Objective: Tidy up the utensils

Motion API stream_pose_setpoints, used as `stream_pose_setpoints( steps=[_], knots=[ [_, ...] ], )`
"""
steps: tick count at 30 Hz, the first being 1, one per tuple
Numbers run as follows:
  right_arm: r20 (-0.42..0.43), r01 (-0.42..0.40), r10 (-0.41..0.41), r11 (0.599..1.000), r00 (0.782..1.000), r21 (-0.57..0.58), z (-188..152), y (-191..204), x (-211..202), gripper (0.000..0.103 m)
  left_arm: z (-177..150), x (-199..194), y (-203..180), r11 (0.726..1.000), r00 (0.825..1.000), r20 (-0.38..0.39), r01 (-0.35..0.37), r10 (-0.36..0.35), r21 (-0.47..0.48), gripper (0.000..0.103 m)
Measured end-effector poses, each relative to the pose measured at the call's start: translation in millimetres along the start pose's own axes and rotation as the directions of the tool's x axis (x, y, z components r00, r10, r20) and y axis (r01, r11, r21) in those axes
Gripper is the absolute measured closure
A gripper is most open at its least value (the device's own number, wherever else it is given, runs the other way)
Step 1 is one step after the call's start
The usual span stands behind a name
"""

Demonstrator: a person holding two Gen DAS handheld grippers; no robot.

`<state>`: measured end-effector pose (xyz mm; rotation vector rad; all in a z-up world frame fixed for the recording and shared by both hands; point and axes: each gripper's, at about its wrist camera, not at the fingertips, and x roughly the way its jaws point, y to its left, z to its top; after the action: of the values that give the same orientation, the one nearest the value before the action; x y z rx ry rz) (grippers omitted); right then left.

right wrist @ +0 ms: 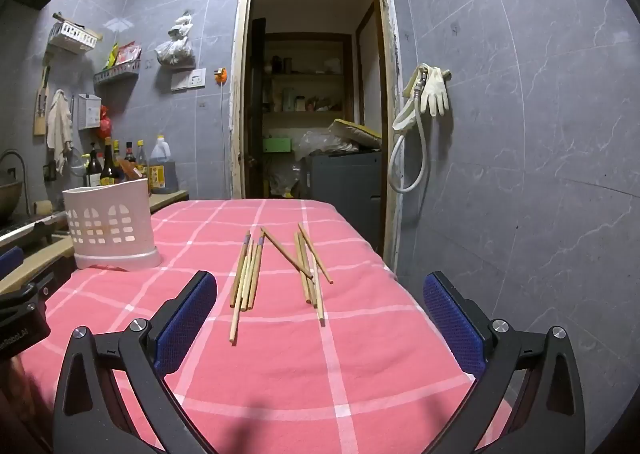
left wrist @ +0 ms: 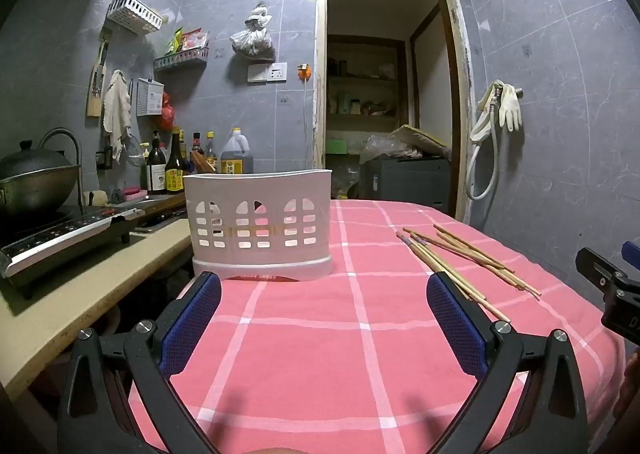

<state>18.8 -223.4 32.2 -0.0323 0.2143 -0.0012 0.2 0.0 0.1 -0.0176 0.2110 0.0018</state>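
Observation:
A white perforated utensil holder (left wrist: 259,223) stands upright on the pink checked tablecloth (left wrist: 312,354), at the table's left edge; it also shows in the right wrist view (right wrist: 112,228). Several wooden chopsticks (right wrist: 280,272) lie loose on the cloth in two bunches, seen at the right in the left wrist view (left wrist: 460,264). My left gripper (left wrist: 324,288) is open and empty, just in front of the holder. My right gripper (right wrist: 320,288) is open and empty, a short way in front of the chopsticks.
A counter (left wrist: 92,282) with an induction cooker (left wrist: 68,234), a wok (left wrist: 36,182) and sauce bottles (left wrist: 180,166) adjoins the table on the left. An open doorway (right wrist: 316,94) lies behind the table. A grey tiled wall (right wrist: 520,174) stands close on the right.

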Motion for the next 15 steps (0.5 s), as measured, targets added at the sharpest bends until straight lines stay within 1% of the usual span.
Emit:
stream_pose_setpoints(
  steps=[15],
  knots=[
    [-0.002, 0.0, 0.0, 1.0, 1.0, 0.0, -0.7, 0.7, 0.6, 0.0, -0.3, -0.8, -2.1, 1.0, 1.0, 0.002, 0.004, -0.004, -0.005, 0.002]
  ],
)
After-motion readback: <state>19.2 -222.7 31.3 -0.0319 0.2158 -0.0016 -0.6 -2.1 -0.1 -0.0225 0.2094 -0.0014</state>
